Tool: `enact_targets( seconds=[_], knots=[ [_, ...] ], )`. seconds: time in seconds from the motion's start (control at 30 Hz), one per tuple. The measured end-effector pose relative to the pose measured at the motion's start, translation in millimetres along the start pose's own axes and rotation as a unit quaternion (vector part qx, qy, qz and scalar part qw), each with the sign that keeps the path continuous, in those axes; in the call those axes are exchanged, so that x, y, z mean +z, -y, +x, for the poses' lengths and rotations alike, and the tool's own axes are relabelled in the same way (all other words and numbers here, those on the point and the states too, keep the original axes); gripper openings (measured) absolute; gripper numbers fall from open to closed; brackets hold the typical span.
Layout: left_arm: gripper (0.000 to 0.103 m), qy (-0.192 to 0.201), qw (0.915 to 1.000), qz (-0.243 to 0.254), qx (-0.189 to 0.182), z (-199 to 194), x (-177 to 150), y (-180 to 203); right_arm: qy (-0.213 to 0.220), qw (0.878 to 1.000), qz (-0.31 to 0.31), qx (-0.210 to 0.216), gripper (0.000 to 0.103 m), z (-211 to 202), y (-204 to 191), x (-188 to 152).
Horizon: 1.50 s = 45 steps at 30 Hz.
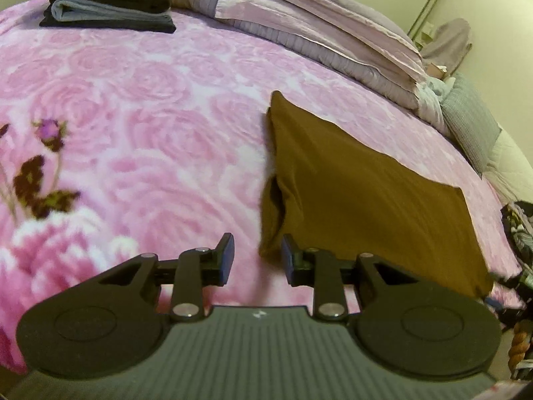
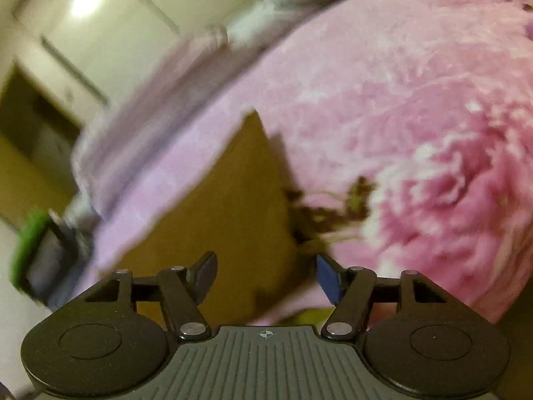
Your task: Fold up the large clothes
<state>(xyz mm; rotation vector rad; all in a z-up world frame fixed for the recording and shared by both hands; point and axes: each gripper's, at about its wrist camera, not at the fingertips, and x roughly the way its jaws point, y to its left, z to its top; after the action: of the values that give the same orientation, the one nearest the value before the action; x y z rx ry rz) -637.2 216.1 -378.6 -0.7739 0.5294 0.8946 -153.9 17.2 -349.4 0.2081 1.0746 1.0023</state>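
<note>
A brown garment [image 1: 359,196] lies folded into a long flat shape on the pink rose-patterned blanket [image 1: 150,126]. My left gripper [image 1: 256,260] hovers open just off the garment's near left corner, its fingers apart with only blanket showing between them. In the blurred right wrist view the same brown garment [image 2: 226,220] stretches away from my right gripper [image 2: 266,276], which is open above the garment's near end. The cloth lies under the gap and neither pad presses on it.
A stack of folded dark and grey clothes [image 1: 113,0] sits at the far left of the bed. Lilac pillows and folded bedding [image 1: 319,33] line the far edge. Pale wardrobe doors [image 2: 110,26] stand beyond, and a green-edged object [image 2: 36,253] lies off the bed's side.
</note>
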Motion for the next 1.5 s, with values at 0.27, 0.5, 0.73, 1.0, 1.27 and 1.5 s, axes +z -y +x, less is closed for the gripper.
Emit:
enact_targets(
  seconds=[0.27,0.5,0.73,1.0,1.27,1.5],
  knots=[
    [0.025,-0.006,0.9993,-0.037,0.002,14,20,-31,0.016,0.997,0.035,0.067,0.061,34,32,46],
    [0.025,0.004,0.9955,-0.095,0.0,6,29,-66,-0.067,0.987,0.024,0.141,0.027,82,36,72],
    [0.025,0.009,0.9945,-0.104,-0.003,-2,29,-83,-0.086,0.993,-0.065,-0.038,0.013,77,-45,76],
    [0.025,0.019,0.9931,-0.116,-0.009,-16,27,-100,0.004,0.9,-0.389,-0.195,0.013,94,-263,-36],
    [0.025,0.019,0.9917,-0.125,0.023,-34,27,-131,-0.029,0.822,-0.541,-0.175,0.025,184,-329,-205],
    [0.025,0.016,0.9947,-0.101,0.006,-33,36,-108,-0.029,0.838,-0.541,-0.059,0.046,122,-309,-191]
  ],
)
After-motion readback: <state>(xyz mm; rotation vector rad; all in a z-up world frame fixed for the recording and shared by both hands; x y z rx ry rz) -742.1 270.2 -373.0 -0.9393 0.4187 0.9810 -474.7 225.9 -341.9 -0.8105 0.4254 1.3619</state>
